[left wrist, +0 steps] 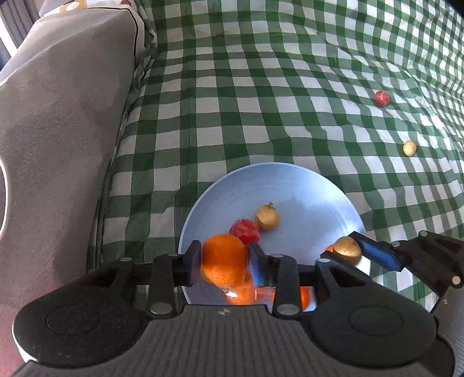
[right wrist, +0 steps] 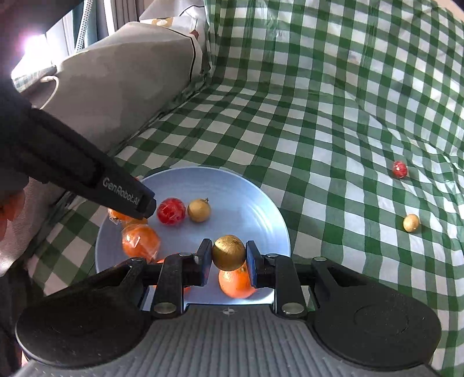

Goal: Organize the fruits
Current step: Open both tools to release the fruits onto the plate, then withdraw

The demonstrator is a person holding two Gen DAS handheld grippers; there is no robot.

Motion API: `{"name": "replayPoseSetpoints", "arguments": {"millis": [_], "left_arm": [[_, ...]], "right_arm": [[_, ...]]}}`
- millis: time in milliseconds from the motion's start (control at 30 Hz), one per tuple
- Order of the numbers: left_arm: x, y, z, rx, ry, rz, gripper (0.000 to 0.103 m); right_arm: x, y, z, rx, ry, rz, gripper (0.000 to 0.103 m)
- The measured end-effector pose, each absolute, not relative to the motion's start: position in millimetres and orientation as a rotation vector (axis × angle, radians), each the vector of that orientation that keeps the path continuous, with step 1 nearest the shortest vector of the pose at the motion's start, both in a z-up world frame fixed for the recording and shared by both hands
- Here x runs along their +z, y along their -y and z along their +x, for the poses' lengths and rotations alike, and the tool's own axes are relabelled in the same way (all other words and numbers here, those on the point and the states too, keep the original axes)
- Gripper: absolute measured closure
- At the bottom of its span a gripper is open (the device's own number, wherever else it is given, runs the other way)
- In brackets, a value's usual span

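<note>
A pale blue plate [left wrist: 304, 185] lies on the green checked cloth. On it are a red wrapped fruit [left wrist: 245, 230], a golden fruit [left wrist: 267, 217] and several wrapped oranges [right wrist: 140, 242]. My left gripper [left wrist: 224, 262] hangs over the plate's near left part with a blurred orange [left wrist: 224, 258] between its fingers; the jaws look open around it. My right gripper [right wrist: 229, 255] is shut on a golden fruit [right wrist: 229, 253] above the plate's near edge, over another orange [right wrist: 236, 282]. Out on the cloth to the right lie a loose red fruit [right wrist: 400, 169] and a loose golden fruit [right wrist: 411, 222].
A grey cushion [left wrist: 66, 116] rises along the left edge of the cloth [left wrist: 261, 87]. The cloth is creased and slopes up at the back. Patterned bedding [right wrist: 174, 23] lies behind the cushion. A hand [right wrist: 8, 214] shows at the far left of the right wrist view.
</note>
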State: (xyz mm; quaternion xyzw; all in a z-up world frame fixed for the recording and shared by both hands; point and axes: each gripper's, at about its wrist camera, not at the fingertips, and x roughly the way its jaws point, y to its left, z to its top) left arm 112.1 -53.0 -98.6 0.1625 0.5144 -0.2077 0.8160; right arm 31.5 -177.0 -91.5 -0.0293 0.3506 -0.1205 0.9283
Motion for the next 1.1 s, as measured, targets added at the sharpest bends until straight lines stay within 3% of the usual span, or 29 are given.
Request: {"name": "replayPoseSetpoints", "arguments": {"millis": [33,67,100,167,267,367,767,1100], "left_arm": [[-97.2,52.3,112.7,-0.436,-1.097,0.342,0.031],[-94.8,51.0,112.1,-0.433,-1.087,0.332,0.012],[-91.1,48.8,110.2,-0.433,-1.069,0.323,0.003],[-82.3,44.8,102.9,-0.432,-1.040,0.322,0.000],[-72.4,37.7,89.8,-0.434,-1.054,0.348,0.000],[-65.0,26.9,72.5,-0.410,-1.078,0.361,0.000],[-25.1,-26.2,-18.4,-0.339,-1.054,0.297,0.000],[-0.3,-41.0,-59.4,-0.301,-0.970,0.278,0.000]], "right_arm": [[-91.4,178.8,34.6,-0.235,-0.727,-0.055,0.077],[-90.7,179.7,35.6,-0.233,-0.727,-0.051,0.074],[-89.5,180.4,36.1,-0.232,-0.729,-0.050,0.069],[-84.8,181.2,32.4,-0.232,-0.722,-0.043,0.045],[-75.1,177.3,19.3,-0.254,-0.719,-0.028,0.025],[-64.1,171.3,-0.8,-0.271,-0.734,0.016,0.013],[-36.7,124.3,-90.8,-0.342,-0.713,0.060,0.003],[-22.7,100.3,-135.3,-0.353,-0.609,0.043,0.003]]}}
